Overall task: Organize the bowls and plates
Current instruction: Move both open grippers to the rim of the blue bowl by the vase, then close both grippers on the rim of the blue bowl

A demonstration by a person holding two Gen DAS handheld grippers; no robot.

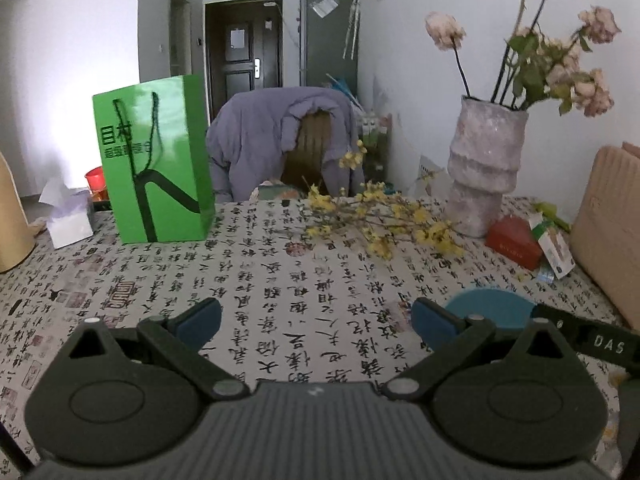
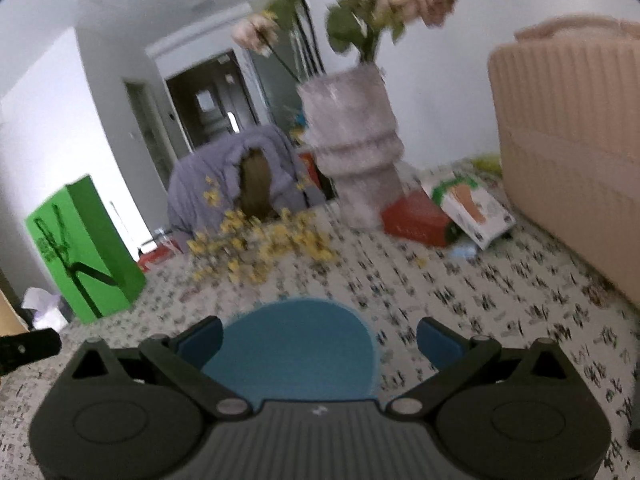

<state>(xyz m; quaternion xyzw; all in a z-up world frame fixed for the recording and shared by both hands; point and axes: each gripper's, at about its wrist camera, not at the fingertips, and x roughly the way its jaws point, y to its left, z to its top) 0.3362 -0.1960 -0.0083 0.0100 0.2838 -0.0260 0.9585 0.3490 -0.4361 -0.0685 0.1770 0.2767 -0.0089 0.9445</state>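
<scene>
While both grippers hover low over the table covered by a white cloth printed with black calligraphy (image 1: 280, 280), neither one holds anything. The left gripper (image 1: 316, 316) has its blue-padded jaws spread wide, with only bare cloth showing between them. The right gripper (image 2: 320, 334) also has its jaws wide apart; its view is blurred.

A round teal-blue dish (image 2: 296, 352), whether plate or shallow bowl cannot be told, lies flat on the cloth at the near edge of the right wrist view, in the gap between the right gripper's fingers and nearer the left finger; contact with either finger cannot be made out. In the left wrist view the same dish (image 1: 490, 310) sits near and to the right, just behind the left gripper's right finger, with part of the right gripper's dark body (image 1: 592, 340) beside it.

Farther off, a glossy green paper bag with dark cord handles (image 1: 154, 164) stands upright at the far left. A pale, ridged stone-look vase holding faded pink roses (image 1: 482, 168) stands at the far right, and loose sprigs of small yellow flowers (image 1: 376, 220) lie on the cloth to its left. A red box (image 1: 514, 242) lies just right of the vase base. Beyond the table's far edge, a lilac padded jacket (image 1: 256, 136) is draped over a chair.
</scene>
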